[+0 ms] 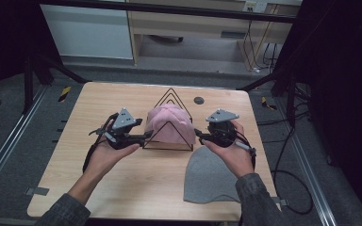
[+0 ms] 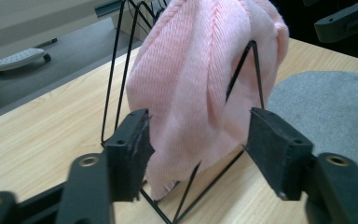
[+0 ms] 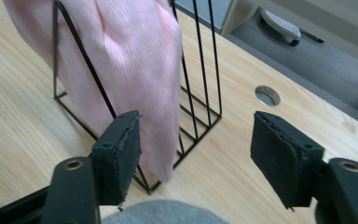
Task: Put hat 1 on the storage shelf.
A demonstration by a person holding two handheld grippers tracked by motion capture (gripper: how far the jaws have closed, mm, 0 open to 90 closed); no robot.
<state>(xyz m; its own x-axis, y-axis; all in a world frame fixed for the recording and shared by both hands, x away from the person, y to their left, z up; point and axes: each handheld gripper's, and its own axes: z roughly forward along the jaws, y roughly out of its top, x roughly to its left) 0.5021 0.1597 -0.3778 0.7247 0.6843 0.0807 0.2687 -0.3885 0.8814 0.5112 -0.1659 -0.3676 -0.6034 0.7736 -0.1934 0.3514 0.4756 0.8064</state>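
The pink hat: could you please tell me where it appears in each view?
High view: pink hat at table centre, draped on the wire rack.
Left gripper view: hat upper centre.
Right gripper view: hat upper left.
Shared landmark: the rack.

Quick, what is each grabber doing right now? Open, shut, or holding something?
Left gripper: open, holding nothing, jaws either side of the pink knitted hat on the black wire rack.
Right gripper: open, holding nothing, beside the hat.

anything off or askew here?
Pink beanie is bunched and draped unevenly over the wire rack, hanging through the bars. Grey beanie lies flat, its lower edge right at the table front. No damage seen.
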